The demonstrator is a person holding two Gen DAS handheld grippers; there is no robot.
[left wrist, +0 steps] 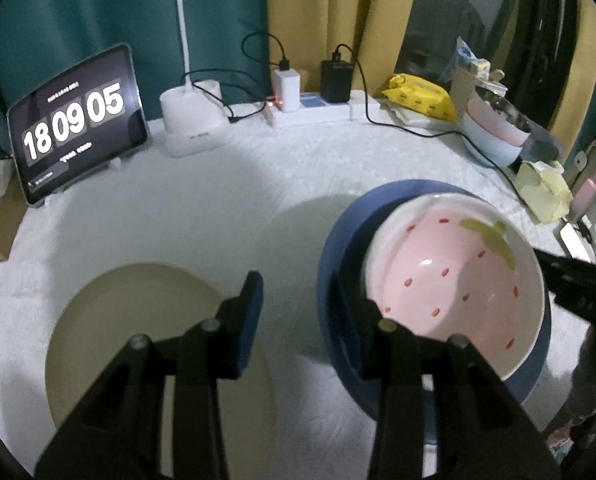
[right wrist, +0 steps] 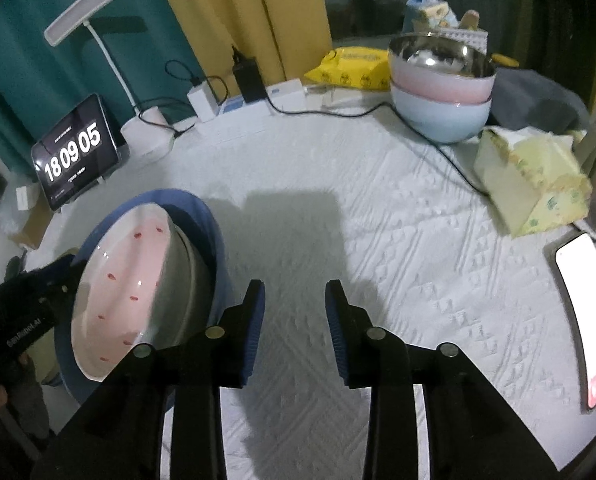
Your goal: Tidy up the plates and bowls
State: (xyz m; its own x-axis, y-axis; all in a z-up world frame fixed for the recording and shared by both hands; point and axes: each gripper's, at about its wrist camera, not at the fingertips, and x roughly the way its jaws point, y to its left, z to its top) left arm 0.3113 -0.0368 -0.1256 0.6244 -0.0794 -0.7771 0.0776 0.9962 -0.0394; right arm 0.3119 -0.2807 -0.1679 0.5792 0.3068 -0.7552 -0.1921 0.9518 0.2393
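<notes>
A pink strawberry-pattern bowl (left wrist: pixel 450 280) (right wrist: pixel 125 280) sits nested in a dark blue bowl (left wrist: pixel 338 232) (right wrist: pixel 201 216) on the white tablecloth. My left gripper (left wrist: pixel 298 280) (right wrist: pixel 71 270) is at the blue bowl's left rim. Its right finger overlaps the rim; its left finger (left wrist: pixel 253 300) hangs over a beige plate (left wrist: pixel 137 320), with cloth showing between pad and rim. Whether it touches the bowl I cannot tell. My right gripper (right wrist: pixel 293 284) (left wrist: pixel 570 280) stands open over bare cloth just right of the bowls, nothing between its fingers.
A tablet clock (left wrist: pixel 77 120), lamp base (left wrist: pixel 193 120) and power strip (left wrist: pixel 318 112) line the back edge. Stacked pastel bowls under a steel one (right wrist: pixel 442 92), a tissue pack (right wrist: pixel 530 176), a black cable (right wrist: pixel 450 160) and a lit phone (right wrist: pixel 586 300) crowd the right side.
</notes>
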